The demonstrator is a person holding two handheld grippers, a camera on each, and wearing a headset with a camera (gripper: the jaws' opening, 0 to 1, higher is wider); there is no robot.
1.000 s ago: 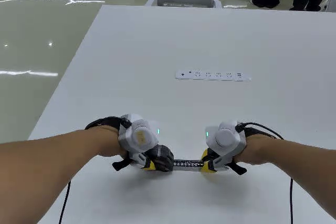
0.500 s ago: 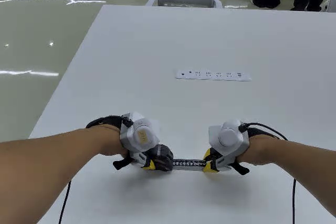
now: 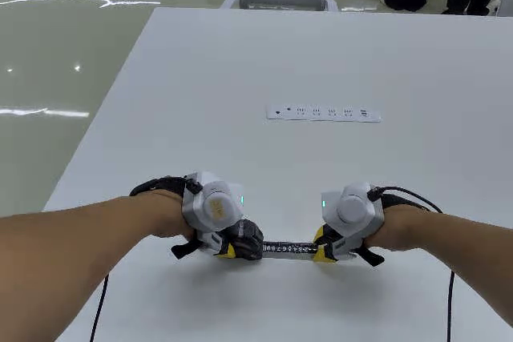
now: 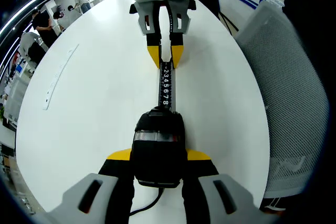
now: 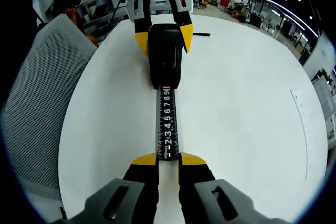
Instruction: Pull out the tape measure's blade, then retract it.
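Black case [image 3: 244, 239] at 6 o'clock on the counter [image 3: 321, 54], squeezed by the left fingers [image 4: 119, 155], blade [image 3: 287, 248] lying toward 3 o'clock with the right fingers [image 5: 144, 160] pinching its tip, so the pull goes right.

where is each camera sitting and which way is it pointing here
Head view: on the person's head, facing forward and down at the white table; both forearms, the left gripper and right gripper show.
Left gripper view: on the left gripper, looking along its jaws, shut on the black tape measure case, toward the right gripper.
Right gripper view: on the right gripper, looking along its jaws, shut on the black numbered blade, toward the left gripper.
Shared: both gripper views face each other along the blade.
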